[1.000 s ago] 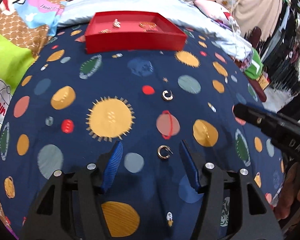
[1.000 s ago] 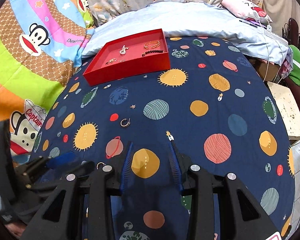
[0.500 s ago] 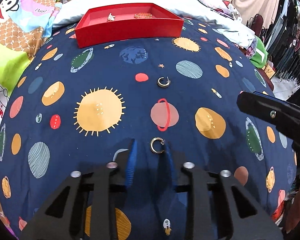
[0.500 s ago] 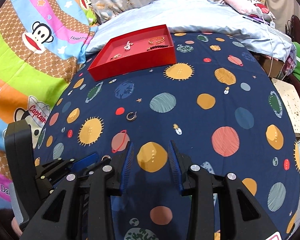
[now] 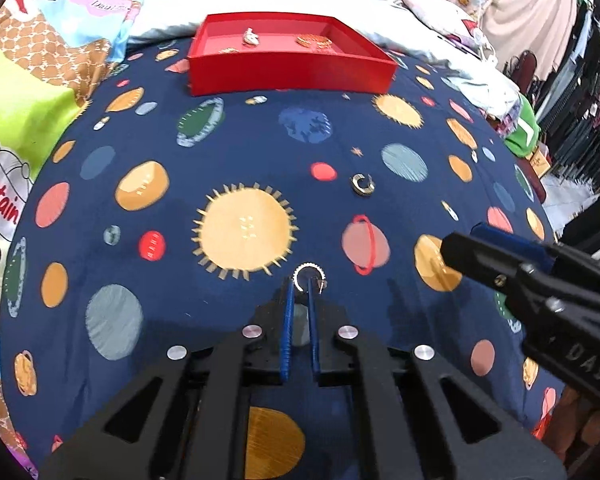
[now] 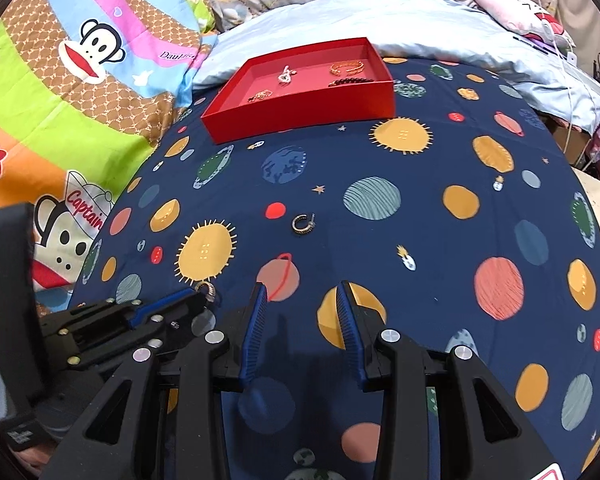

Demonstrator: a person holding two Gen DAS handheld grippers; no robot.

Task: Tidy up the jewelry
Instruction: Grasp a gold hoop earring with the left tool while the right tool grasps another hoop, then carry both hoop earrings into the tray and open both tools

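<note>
Left gripper (image 5: 299,285), jaws nearly closed, pinches a hoop earring (image 5: 309,276) at the fingertips over the planet-print sheet (image 6: 440,240). Right gripper (image 6: 303,294) hovers open and empty. Farther off lies a second hoop earring (image 6: 302,224); farthest, the red tray (image 6: 300,114) holding jewelry.

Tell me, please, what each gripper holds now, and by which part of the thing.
The left gripper is shut on a small hoop earring, pinching the lower part of its ring at the fingertips. The right gripper is open and holds nothing.
</note>
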